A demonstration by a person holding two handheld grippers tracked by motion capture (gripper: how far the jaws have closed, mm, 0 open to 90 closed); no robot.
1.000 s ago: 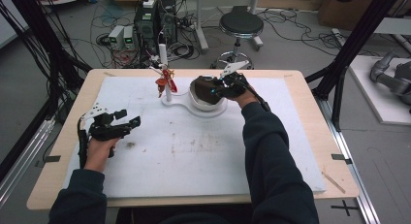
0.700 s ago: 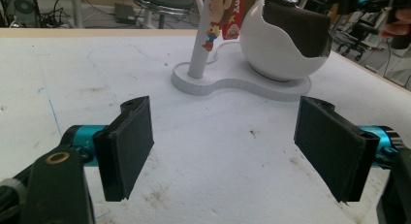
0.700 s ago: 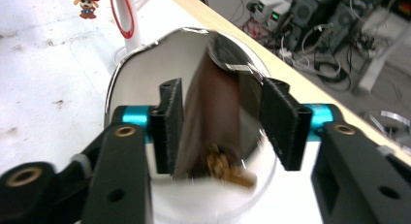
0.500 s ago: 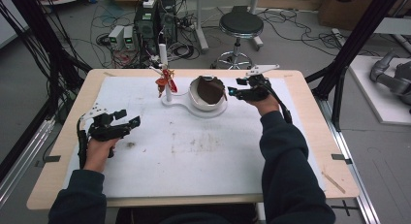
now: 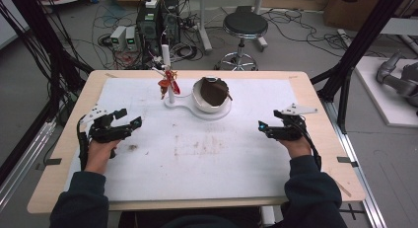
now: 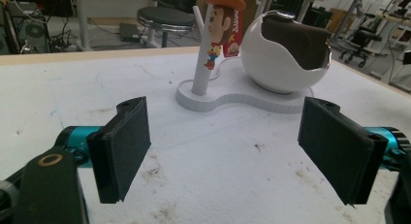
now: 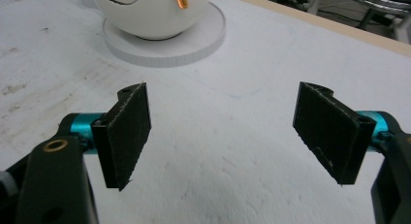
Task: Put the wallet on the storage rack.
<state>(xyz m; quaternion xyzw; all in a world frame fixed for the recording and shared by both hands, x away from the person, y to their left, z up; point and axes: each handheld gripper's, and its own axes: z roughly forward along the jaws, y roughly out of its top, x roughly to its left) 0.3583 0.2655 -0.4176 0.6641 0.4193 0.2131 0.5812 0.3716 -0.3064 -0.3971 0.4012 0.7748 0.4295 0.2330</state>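
A white stand (image 5: 178, 101) at the table's back holds a thin post and a white egg-shaped bowl (image 5: 209, 105) with a dark brown lump (image 5: 213, 90) in it. A small cowboy figure (image 5: 166, 81) hangs on the post. My left gripper (image 5: 132, 116) rests at the table's left; its jaws have just been opening a little wider, with nothing between them. My right gripper (image 5: 261, 128) is low over the mat at the right, well clear of the bowl. Its jaws have just been opening and stand open with nothing between them. The left gripper view (image 6: 223, 151) faces figure (image 6: 220, 25) and bowl (image 6: 276, 64).
A stained white mat (image 5: 197, 146) covers the wooden table (image 5: 315, 104). The right gripper view (image 7: 223, 136) has the bowl (image 7: 150, 15) on its round base (image 7: 194, 44) ahead. Behind the table stand a stool (image 5: 245, 23), computer boxes (image 5: 157, 18) and cables, with black frame posts (image 5: 360, 45) at both sides.
My right hand has drawn back from the bowl to the table's right side, and its jaws have opened. The brown lump stays in the bowl. The left hand has not moved.
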